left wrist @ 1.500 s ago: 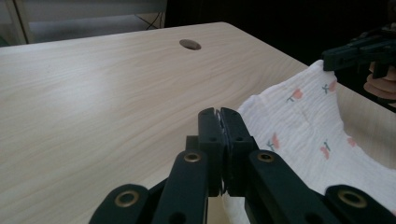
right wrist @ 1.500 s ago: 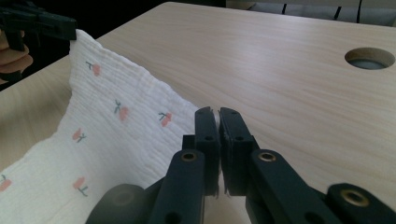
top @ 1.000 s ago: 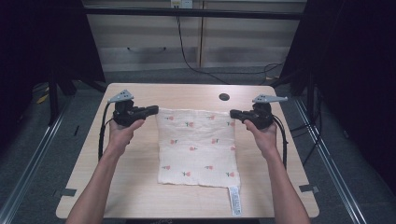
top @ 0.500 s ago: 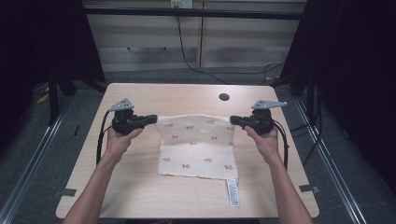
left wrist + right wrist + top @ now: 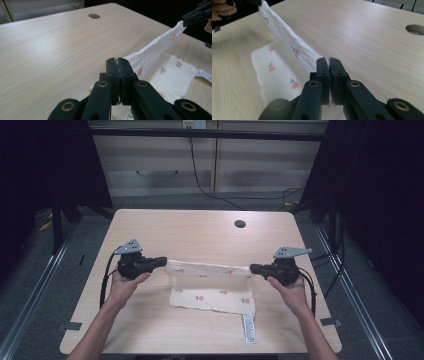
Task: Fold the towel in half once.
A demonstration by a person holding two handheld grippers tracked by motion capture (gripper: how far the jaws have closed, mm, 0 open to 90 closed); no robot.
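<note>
Pinching the two far corners of the muslin cloth (image 5: 212, 285), the left gripper (image 5: 159, 262) and the right gripper (image 5: 256, 268) are each clamped fully on the fabric, the jaws pressed together with only the thin white edge caught between them, as is seen in the left gripper view (image 5: 117, 65) and the right gripper view (image 5: 327, 64). The lifted edge is stretched taut between the two hands above the wooden table (image 5: 200, 230), while the near half of the cloth, printed with small red flowers, lies flat on the board with its care label (image 5: 248, 327) trailing toward the person. The step in hand is judged to be a fold of the far edge over onto the near one. For a clean fold the tension should be kept even — neither corner let slack — and both grippers should be carried toward the person at the same height and pace. The held edge should be laid squarely along the near hem before the jaws are released, so that no skew is left.
</note>
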